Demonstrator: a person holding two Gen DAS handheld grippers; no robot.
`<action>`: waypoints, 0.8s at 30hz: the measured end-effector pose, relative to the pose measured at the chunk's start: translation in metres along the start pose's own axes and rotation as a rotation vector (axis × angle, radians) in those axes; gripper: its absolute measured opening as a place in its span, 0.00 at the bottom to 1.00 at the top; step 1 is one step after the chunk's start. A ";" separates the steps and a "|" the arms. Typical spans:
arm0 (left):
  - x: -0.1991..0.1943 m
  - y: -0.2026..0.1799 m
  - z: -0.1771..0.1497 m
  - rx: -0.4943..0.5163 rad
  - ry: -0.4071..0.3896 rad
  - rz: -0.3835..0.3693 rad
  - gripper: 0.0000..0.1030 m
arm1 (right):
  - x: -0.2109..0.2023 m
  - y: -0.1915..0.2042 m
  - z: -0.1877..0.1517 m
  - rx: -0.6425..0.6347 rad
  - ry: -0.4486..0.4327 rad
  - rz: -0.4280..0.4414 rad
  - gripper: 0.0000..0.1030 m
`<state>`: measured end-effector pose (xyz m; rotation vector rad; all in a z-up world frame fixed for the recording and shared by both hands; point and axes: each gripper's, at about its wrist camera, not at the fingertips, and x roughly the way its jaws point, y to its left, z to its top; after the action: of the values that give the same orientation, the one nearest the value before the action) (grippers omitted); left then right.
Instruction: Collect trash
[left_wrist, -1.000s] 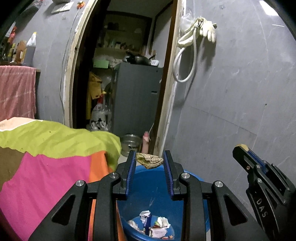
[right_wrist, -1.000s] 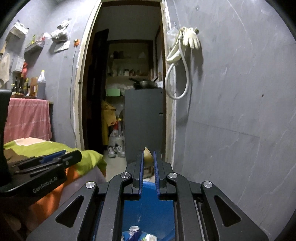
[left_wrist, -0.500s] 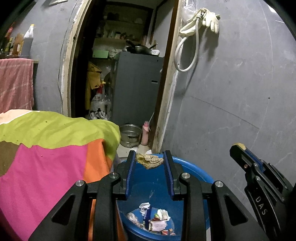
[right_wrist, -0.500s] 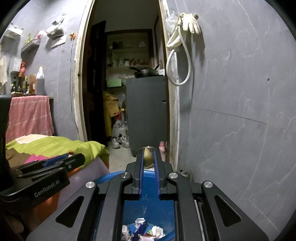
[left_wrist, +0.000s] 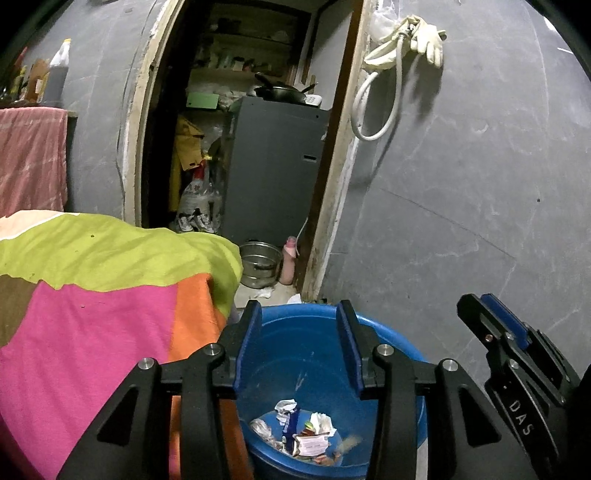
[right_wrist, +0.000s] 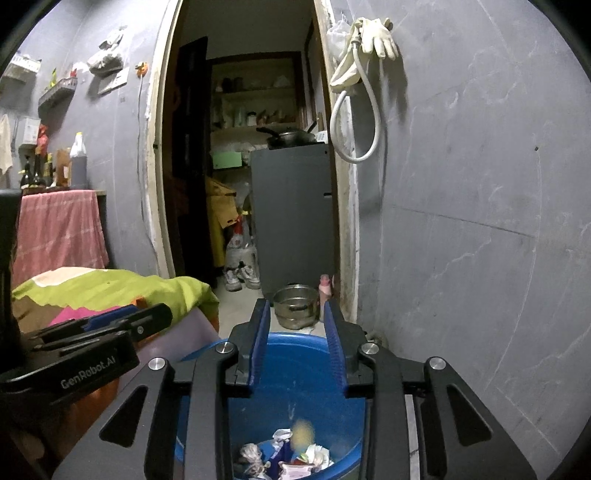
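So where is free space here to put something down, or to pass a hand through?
Free: the colourful bedspread left of the blue bucket, and the bucket's upper inside. Crowded: the bucket bottom with crumpled trash, and the doorway floor with a steel pot, pink bottle and shoes.

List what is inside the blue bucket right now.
The blue bucket holds crumpled paper and wrappers at its bottom, with a blurred yellowish scrap above the pile. The tongs' frames cover part of the bucket's inside, and anything under the pile is hidden.
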<state>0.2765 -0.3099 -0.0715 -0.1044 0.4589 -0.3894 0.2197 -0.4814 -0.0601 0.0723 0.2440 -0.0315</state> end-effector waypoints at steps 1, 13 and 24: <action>-0.001 0.000 0.001 -0.006 -0.004 0.003 0.35 | 0.000 0.000 0.001 0.002 -0.003 -0.001 0.27; -0.024 0.014 0.021 -0.043 -0.036 0.018 0.56 | -0.018 0.000 0.018 0.012 -0.057 -0.002 0.31; -0.063 0.025 0.041 -0.053 -0.078 0.002 0.75 | -0.045 0.011 0.040 0.009 -0.133 0.000 0.55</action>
<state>0.2517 -0.2616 -0.0140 -0.1701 0.3927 -0.3699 0.1864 -0.4722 -0.0099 0.0789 0.1111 -0.0374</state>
